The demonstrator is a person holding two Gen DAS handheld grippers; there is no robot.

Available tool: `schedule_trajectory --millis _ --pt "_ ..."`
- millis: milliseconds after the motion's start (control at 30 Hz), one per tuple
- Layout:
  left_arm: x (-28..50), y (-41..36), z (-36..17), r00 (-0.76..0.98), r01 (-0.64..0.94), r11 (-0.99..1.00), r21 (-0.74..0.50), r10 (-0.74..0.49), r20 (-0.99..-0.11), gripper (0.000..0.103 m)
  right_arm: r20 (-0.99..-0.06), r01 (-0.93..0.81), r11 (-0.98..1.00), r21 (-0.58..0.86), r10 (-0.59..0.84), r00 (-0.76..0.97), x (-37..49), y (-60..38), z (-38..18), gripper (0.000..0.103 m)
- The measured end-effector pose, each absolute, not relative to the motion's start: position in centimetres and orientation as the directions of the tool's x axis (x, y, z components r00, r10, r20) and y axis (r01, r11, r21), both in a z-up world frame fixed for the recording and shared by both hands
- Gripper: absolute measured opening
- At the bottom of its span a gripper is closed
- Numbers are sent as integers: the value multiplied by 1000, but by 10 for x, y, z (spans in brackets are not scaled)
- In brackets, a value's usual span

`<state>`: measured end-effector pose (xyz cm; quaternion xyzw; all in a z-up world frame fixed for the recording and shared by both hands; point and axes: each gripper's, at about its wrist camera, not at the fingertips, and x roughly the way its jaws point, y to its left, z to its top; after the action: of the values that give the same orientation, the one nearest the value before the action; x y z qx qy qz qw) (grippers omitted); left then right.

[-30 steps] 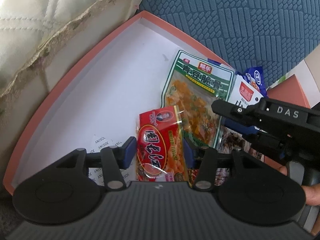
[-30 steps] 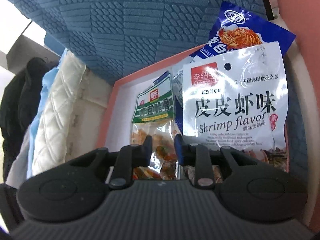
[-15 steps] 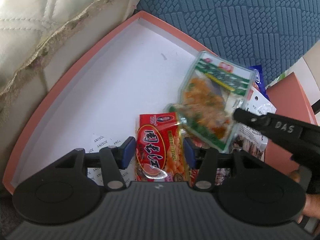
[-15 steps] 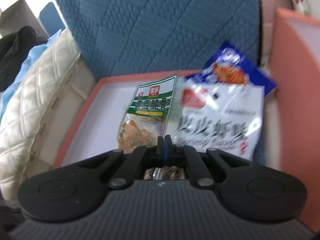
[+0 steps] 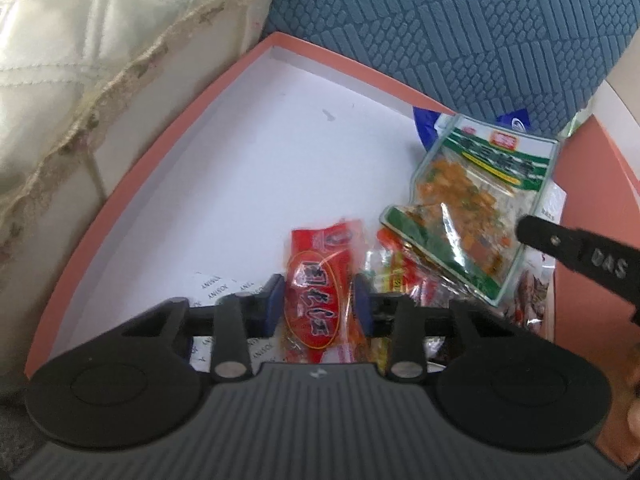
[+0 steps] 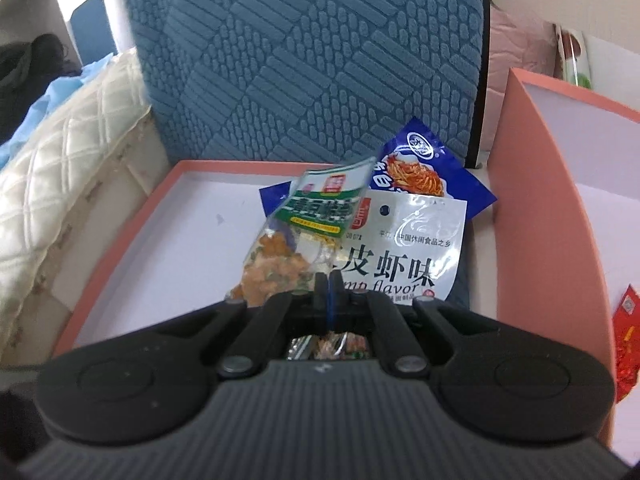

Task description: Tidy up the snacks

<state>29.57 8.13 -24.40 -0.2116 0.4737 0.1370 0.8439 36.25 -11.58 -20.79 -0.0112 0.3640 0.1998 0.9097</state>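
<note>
Left gripper (image 5: 318, 300): mine, closing round the red packet (image 5: 316, 300), which sits between the blue pads; I judge they are only just meeting its sides, so no firm hold yet.
Red packet: lying flat near the tray's front edge, on the white floor, its right side against a jumble of other wrappers. Taken lengthwise, I think, so the pads meet its narrow sides.
Tray (image 5: 132, 184): shallow, salmon-rimmed; its left half and far corner are bare, probably the room kept for sorting.
Green packet (image 6: 304, 236): raised and tilted off the tray floor, hanging over the white shrimp-flavour bag (image 6: 404, 252).
Right gripper (image 6: 328, 300): clenched tight on the green packet's lower edge, pinching thin film only, hence the sag and tilt.
Blue packet (image 6: 424, 176): at the tray's far right corner, tucked under the white bag and leaning toward the blue cushion (image 6: 320, 60).
Second tray (image 6: 560, 208): just beside the first one's right edge, white inside; a likely destination, I judge.
</note>
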Motion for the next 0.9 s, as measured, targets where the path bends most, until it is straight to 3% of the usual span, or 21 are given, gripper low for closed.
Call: schedule_trajectory --millis 33,133,700,900 --pt "294 82 -243 520 -436 870 -230 35 -854 5 -663 -374 920 116 352 661 359 -116 -206 3" --pt "289 85 -239 543 -440 860 -259 25 -839 1 -648 -376 921 99 346 678 349 -121 -198 3" --pt "250 78 -193 668 -371 869 -329 3 -744 0 -574 -384 922 42 337 746 300 -147 -155 3" --pt "241 84 -201 642 -398 839 -370 -34 -766 0 -592 -393 918 54 346 728 292 -152 -160 3"
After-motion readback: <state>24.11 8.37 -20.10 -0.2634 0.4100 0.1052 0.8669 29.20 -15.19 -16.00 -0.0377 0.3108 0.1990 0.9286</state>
